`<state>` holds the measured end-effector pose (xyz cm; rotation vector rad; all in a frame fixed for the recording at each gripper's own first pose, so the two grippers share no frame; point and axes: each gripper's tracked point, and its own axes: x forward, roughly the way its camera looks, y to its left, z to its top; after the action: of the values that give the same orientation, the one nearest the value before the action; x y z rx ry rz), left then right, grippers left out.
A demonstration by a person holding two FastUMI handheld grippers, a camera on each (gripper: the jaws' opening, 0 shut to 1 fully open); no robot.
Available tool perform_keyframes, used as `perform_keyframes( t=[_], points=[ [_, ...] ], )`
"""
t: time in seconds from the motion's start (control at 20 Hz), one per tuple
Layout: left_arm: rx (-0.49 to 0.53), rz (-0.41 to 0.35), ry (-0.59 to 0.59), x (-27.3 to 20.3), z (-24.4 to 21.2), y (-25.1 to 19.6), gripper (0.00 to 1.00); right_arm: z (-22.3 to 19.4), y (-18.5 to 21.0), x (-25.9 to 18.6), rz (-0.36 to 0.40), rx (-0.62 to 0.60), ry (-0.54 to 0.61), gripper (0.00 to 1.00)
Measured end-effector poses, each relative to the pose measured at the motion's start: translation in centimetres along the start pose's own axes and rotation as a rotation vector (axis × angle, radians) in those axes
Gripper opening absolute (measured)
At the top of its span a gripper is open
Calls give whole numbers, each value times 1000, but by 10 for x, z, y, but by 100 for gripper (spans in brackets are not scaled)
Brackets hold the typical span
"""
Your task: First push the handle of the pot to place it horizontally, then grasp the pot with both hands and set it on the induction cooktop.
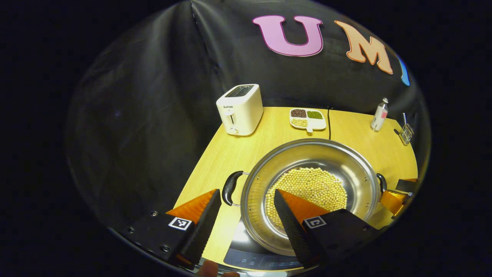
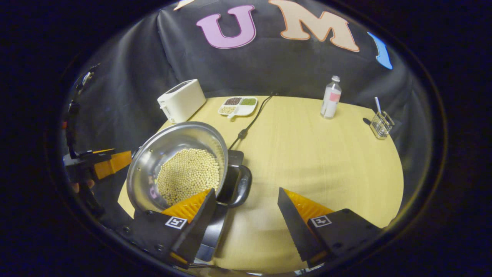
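Observation:
A steel pot (image 1: 307,154) holding soybeans (image 1: 311,188) rests over the black induction cooktop (image 1: 250,256) at the table's near edge. Its two black handles point sideways. My left gripper (image 1: 247,192) is open, one finger outside the left handle (image 1: 230,188) and the other over the beans inside the rim. In the right gripper view, the pot (image 2: 173,142) sits on the cooktop (image 2: 235,158), and my right gripper (image 2: 246,191) is open around the right handle (image 2: 241,187). The right gripper (image 1: 396,198) appears by the far handle (image 1: 381,182). The left gripper (image 2: 113,162) is beyond the pot, held by a hand.
At the back of the wooden table (image 2: 307,154) stand a white toaster (image 1: 240,109), a divided dish of beans (image 1: 307,118), a small bottle (image 2: 331,97) and a wire holder with a straw (image 2: 381,124). A black power cord (image 2: 251,121) runs from the cooktop toward the wall.

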<state>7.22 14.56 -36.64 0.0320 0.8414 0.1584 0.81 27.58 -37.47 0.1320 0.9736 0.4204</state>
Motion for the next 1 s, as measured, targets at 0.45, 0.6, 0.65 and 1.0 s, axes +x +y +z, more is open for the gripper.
perform_keyframes(
  t=[0.45,0.6,0.65,1.0],
  points=[
    [-13,0,-197,-93,39,-96,90,48,-94,-70,-38,-52,-251,100],
    [-14,-33,-298,-128,71,-138,90,71,-131,-103,-77,-60,-353,100],
    [-11,-38,-333,-141,80,-148,90,78,-141,-115,-80,-69,-382,100],
    [0,-79,-624,-234,163,-220,89,151,-196,-218,-127,-80,-641,99]
  ],
)
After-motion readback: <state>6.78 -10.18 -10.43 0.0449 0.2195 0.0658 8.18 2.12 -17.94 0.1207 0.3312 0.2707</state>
